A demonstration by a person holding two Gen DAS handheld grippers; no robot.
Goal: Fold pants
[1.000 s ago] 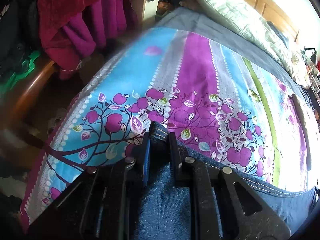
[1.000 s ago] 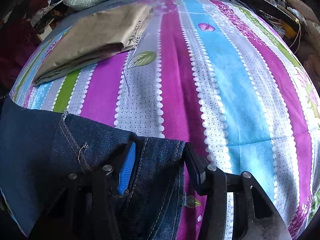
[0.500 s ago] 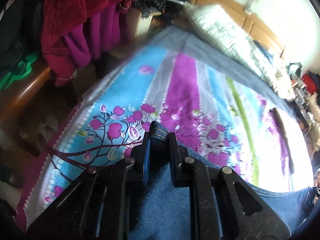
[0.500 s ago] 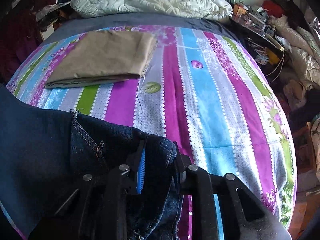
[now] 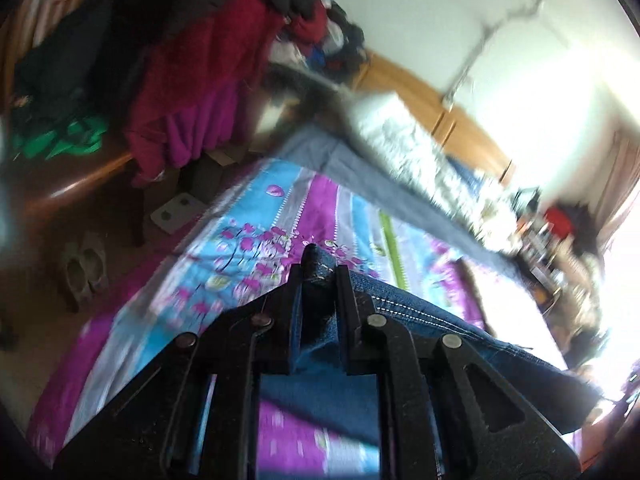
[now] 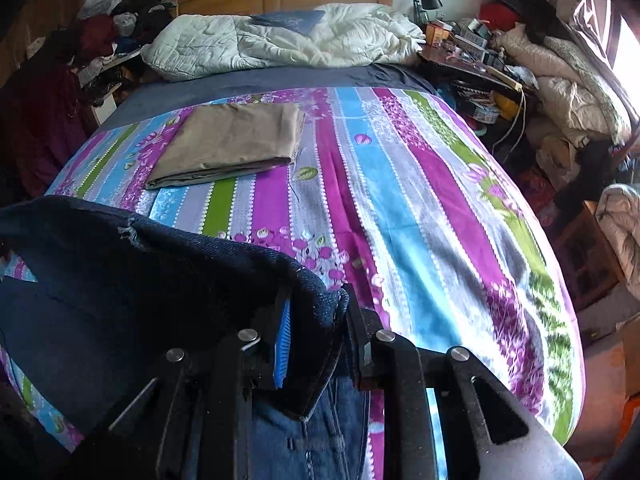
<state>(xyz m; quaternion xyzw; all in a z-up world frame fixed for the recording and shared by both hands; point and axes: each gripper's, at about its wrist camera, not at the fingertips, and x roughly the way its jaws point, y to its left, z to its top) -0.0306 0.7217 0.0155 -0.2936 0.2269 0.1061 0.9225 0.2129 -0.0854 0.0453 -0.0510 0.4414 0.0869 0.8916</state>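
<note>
The left gripper (image 5: 318, 280) is clenched on a bunched corner of dark blue denim pants (image 5: 420, 344); the right gripper (image 6: 316, 320) is clenched on another bunched edge of the same pants (image 6: 132, 280); the denim hangs between them, lifted above the near edge of the bed. Beyond, a striped floral bedspread (image 6: 400, 184) covers the bed; a folded tan cloth (image 6: 232, 144) lies near its far left corner; a pale quilt (image 6: 280, 40) is heaped along the headboard edge.

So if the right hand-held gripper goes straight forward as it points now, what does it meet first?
Probably the striped bedspread: the right hand-held gripper, shut on the jeans, points down the bed. The folded tan cloth lies left of that line.
</note>
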